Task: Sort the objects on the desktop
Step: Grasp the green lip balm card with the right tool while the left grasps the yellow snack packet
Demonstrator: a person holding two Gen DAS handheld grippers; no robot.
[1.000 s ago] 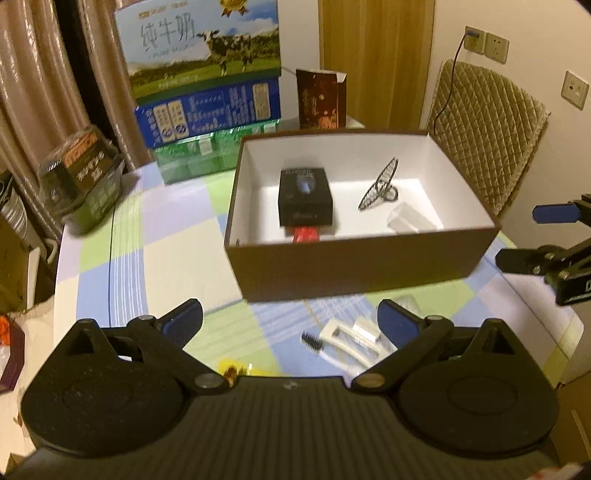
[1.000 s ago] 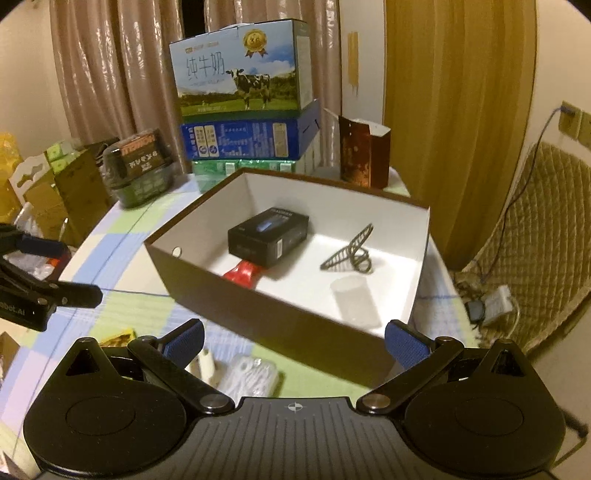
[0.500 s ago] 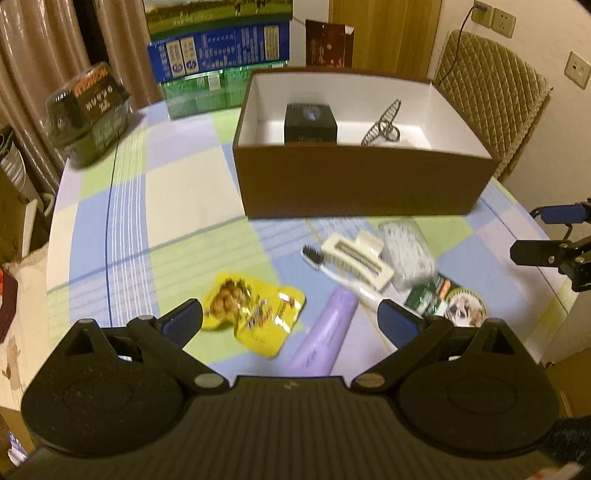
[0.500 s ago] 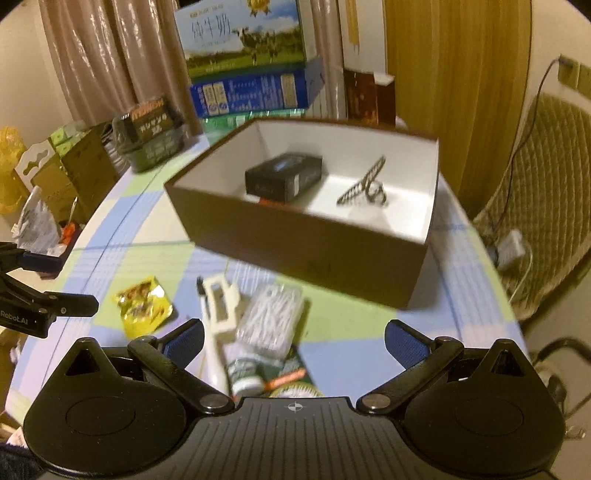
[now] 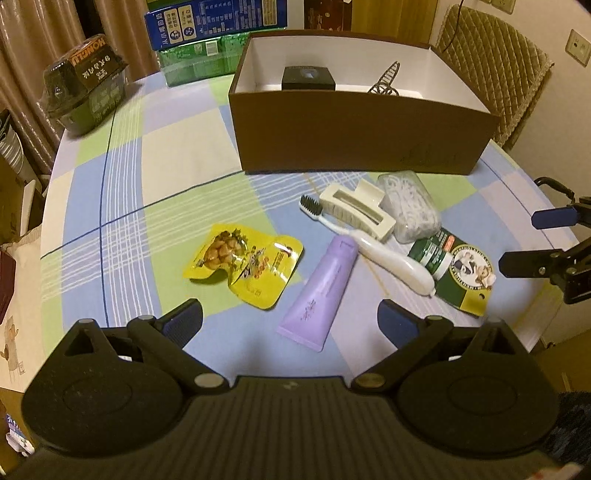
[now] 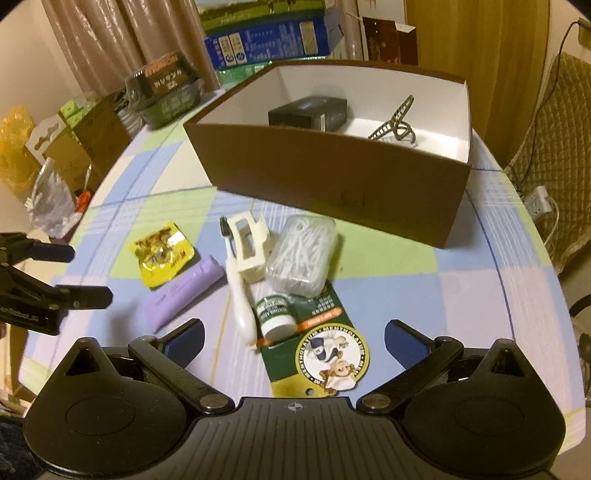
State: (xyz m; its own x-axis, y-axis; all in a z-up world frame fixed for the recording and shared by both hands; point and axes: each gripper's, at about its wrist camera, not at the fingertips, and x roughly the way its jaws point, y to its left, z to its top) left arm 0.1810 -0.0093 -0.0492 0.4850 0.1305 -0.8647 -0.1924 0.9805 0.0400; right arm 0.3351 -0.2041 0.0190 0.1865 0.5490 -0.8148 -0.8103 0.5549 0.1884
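A brown box (image 5: pixel 354 144) (image 6: pixel 332 184) with white inside holds a black case (image 5: pixel 308 78) (image 6: pixel 308 117) and a metal hair clip (image 5: pixel 386 79) (image 6: pixel 395 123). In front of it lie a yellow snack packet (image 5: pixel 245 266) (image 6: pixel 162 253), a purple tube (image 5: pixel 321 291) (image 6: pixel 183 291), a white toothbrush (image 5: pixel 373 247) (image 6: pixel 240 291), a cream hair claw (image 5: pixel 356 210) (image 6: pixel 247 243), a clear box of floss picks (image 5: pixel 410 206) (image 6: pixel 303 254) and a green balm card (image 5: pixel 458 273) (image 6: pixel 314 343). My left gripper (image 5: pixel 291 325) is open above the purple tube's end. My right gripper (image 6: pixel 293 339) is open over the balm card.
Stacked milk cartons (image 5: pixel 214 33) (image 6: pixel 266 40) and a dark wrapped bowl (image 5: pixel 86 81) (image 6: pixel 170 88) stand at the back of the checked tablecloth (image 5: pixel 122 206). A quilted chair (image 5: pixel 491 70) is at the right. Cardboard boxes and bags (image 6: pixel 55 155) sit left of the table.
Both grippers have pulled back and tilted down from the brown box, so the loose items in front of it have come into view. Both stay open.
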